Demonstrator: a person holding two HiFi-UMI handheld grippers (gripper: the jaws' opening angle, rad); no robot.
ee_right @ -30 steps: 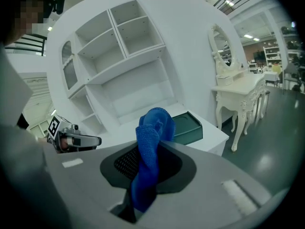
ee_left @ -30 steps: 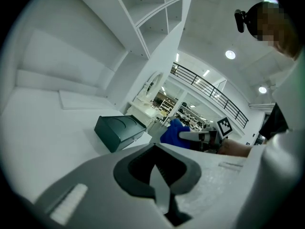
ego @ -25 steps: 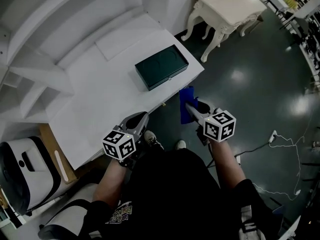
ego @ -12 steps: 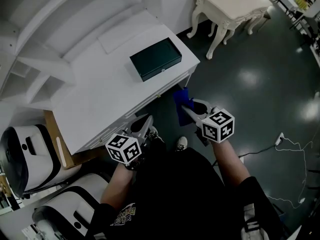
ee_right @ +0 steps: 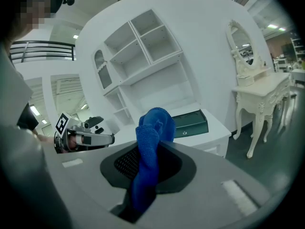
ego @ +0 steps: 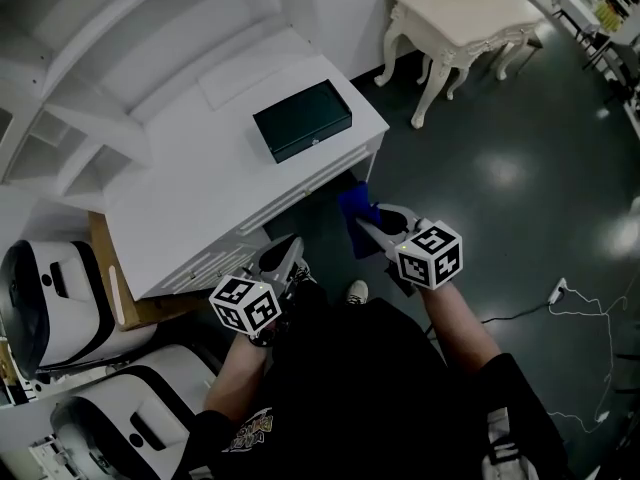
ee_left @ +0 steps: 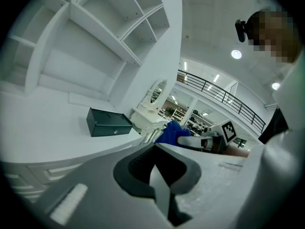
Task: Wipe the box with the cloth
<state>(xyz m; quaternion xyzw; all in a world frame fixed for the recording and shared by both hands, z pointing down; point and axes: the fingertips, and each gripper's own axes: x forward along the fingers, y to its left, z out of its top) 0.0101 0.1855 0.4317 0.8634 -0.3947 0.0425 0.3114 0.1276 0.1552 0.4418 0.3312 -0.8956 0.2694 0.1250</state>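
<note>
A dark green box (ego: 302, 120) lies shut on the white desk (ego: 190, 193), near its right end; it also shows as the box (ee_left: 108, 122) and the box (ee_right: 190, 123) in the gripper views. My right gripper (ego: 372, 223) is shut on a blue cloth (ego: 358, 215), held off the desk's front edge, over the dark floor. The cloth (ee_right: 148, 151) hangs bunched between the jaws. My left gripper (ego: 280, 256) is shut and holds nothing, below the desk's front edge.
A white shelf unit (ego: 90, 88) rises at the desk's back and left. A cream ornate table (ego: 465, 18) stands to the right. White machines (ego: 45, 303) sit on the floor at the left. A cable (ego: 580, 293) lies on the dark floor.
The view has drawn back from the desk, so the box sits farther from both grippers. Both grippers stay low by my body; the right one keeps the cloth.
</note>
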